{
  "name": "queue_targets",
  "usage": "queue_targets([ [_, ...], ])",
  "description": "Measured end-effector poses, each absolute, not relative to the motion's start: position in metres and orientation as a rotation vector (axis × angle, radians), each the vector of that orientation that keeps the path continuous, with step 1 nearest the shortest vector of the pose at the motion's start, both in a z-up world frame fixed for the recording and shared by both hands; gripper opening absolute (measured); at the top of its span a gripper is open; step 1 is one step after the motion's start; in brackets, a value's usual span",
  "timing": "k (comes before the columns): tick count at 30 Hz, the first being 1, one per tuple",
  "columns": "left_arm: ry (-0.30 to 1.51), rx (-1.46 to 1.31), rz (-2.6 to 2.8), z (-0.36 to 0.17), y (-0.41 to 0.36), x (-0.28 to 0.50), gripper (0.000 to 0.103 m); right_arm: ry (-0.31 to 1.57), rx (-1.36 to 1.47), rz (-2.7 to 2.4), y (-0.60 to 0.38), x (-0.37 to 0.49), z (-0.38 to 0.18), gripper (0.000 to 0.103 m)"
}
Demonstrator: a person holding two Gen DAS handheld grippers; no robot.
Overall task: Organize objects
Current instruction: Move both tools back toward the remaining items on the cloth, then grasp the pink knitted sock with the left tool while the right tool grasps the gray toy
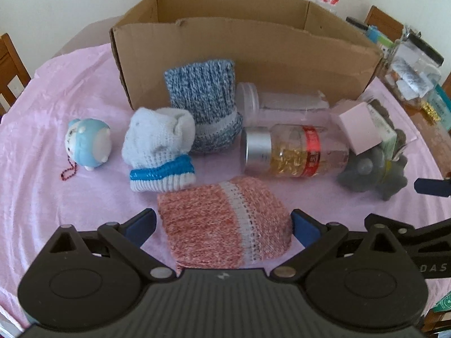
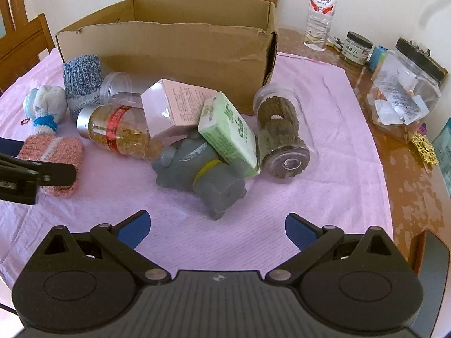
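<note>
My left gripper (image 1: 222,225) is open around the pink sock (image 1: 222,225). My right gripper (image 2: 217,226) is open, the gray toy (image 2: 203,174) at 12 o'clock.

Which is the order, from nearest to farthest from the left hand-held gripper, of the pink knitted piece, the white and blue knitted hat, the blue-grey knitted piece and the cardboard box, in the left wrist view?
1. Pink knitted piece, between the fingers of the left hand-held gripper.
2. White and blue knitted hat, ahead, slightly left.
3. Blue-grey knitted piece, behind the hat.
4. Cardboard box, at the back.
</note>
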State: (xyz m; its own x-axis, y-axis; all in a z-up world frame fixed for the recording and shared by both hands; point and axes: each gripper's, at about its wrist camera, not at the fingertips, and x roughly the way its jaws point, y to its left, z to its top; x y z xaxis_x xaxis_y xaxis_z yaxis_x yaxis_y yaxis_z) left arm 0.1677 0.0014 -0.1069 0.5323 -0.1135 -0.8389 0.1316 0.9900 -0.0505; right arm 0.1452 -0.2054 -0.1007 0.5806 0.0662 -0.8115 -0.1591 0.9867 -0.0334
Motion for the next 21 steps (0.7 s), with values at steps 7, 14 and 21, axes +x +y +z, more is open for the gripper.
queue_targets([
  [7, 1.007, 0.060, -0.177, -0.106, 0.021, 0.158, 0.102, 0.943, -0.104, 0.128, -0.204, 0.147, -0.102, 0.103],
  [14, 1.034, 0.022, -0.206, -0.111, 0.045, 0.149, 0.102, 0.923, -0.068, 0.092, -0.200, 0.160, -0.100, 0.103],
  [21, 1.027, 0.033, -0.225, -0.113, 0.046, 0.150, 0.102, 0.901, -0.052, 0.022, -0.195, 0.173, -0.099, 0.103],
])
